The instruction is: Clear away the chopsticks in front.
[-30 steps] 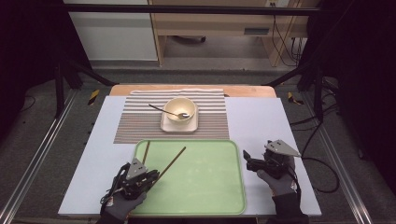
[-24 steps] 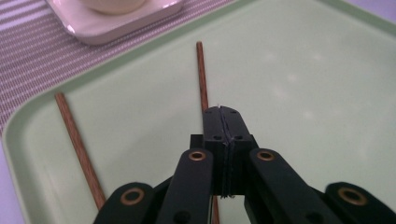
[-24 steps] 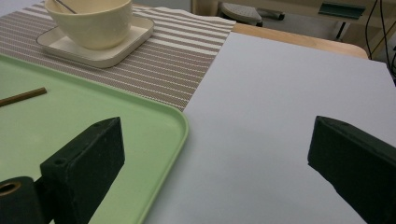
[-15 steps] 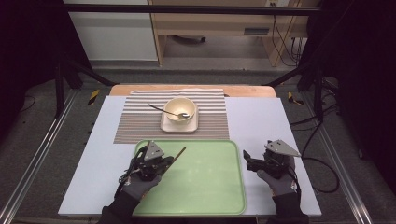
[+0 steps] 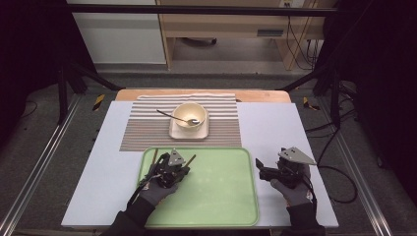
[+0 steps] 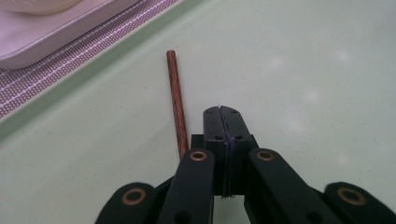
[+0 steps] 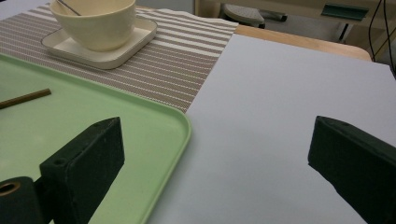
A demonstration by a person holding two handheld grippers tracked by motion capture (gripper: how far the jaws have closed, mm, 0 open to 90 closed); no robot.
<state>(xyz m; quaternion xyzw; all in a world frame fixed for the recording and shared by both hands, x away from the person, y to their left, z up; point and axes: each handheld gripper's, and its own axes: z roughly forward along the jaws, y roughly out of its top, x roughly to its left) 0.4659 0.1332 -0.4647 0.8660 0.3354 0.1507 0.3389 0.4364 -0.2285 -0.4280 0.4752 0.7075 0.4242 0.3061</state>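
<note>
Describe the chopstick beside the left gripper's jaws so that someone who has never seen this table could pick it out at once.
Start at the pale green tray nearest the person, in front of the striped mat. On the tray's left part, beside the shut left gripper, lies a thin reddish-brown wooden chopstick. Unlike the shiny metal spoon resting in the cream bowl, it is wooden and lies flat on the tray.

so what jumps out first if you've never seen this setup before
The big pale green tray at the near edge of the table, with the left gripper over its far left corner, jaws shut beside a brown chopstick lying on the tray. Behind it, a cream bowl with a spoon sits on a square plate on the striped mat. The right gripper hovers open just right of the tray.
</note>
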